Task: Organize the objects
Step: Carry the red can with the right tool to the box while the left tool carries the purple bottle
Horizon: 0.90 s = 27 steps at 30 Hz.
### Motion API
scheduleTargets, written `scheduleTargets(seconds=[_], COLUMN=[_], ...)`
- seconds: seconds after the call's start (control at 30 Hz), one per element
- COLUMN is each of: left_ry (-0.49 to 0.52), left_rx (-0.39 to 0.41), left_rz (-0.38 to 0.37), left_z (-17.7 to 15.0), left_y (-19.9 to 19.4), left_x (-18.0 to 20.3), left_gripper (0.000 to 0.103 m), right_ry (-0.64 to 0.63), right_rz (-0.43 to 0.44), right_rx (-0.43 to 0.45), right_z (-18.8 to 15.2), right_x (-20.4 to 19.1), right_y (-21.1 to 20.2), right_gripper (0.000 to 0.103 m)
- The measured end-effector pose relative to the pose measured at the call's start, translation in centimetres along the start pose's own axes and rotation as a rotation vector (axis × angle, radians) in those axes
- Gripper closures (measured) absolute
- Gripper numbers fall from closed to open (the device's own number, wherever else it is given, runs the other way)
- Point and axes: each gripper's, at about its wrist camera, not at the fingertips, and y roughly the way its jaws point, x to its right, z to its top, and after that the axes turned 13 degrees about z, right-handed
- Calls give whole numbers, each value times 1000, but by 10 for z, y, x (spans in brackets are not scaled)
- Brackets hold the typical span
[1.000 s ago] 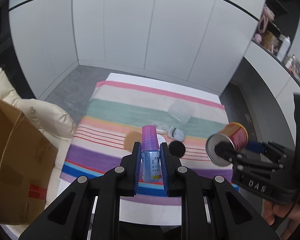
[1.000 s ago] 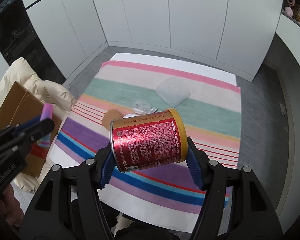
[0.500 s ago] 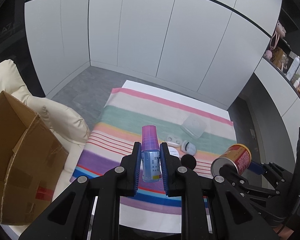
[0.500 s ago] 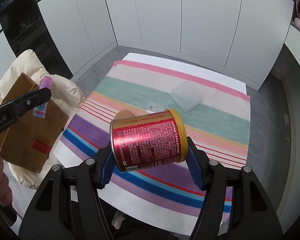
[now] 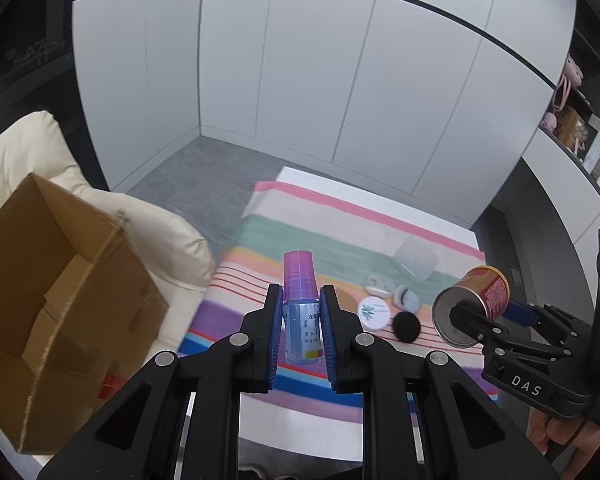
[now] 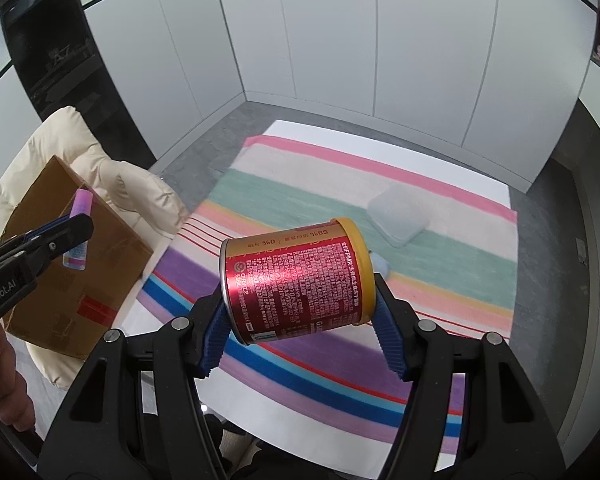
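My left gripper [image 5: 300, 316] is shut on a small clear bottle with a purple cap [image 5: 300, 300] and holds it upright in the air, to the right of an open cardboard box [image 5: 48, 296]. The bottle also shows in the right wrist view [image 6: 78, 236], in front of the box [image 6: 72, 280]. My right gripper [image 6: 300, 308] is shut on a red can with a yellow lid [image 6: 296, 280], held on its side above the striped cloth [image 6: 420, 200]. The can also shows in the left wrist view [image 5: 472, 304].
On the striped cloth [image 5: 320, 216] lie a clear plastic box [image 5: 416, 260], a white round compact [image 5: 374, 310], a black puff [image 5: 406, 326] and small white items [image 5: 380, 284]. The cardboard box rests on a cream cushion [image 5: 156, 232] left of the table. White cabinets stand behind.
Both grippers have moved left and up with their loads. The cardboard box now fills more of the left of both views, and the bottle is in front of it.
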Motion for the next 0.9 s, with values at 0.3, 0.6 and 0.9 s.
scheduleTargets(seconds=[0.3,0.6,0.9], left_ry=[-58,-98,-147], left_rx=[16,19,19], left_rz=[45,94,148], left_z=[-1,-9,-18], left_y=[-5,-7,-13], left_x=[-47,-89,-134], left_gripper=[84,84,84], right_ry=[-60,-124,-186], right_rz=[41,79,125], right_rx=[-1,-6,-11], right_z=[6,10,13], right_x=[-44,-88,-135], right_y=[19,36,53], right_gripper=[37,37,37])
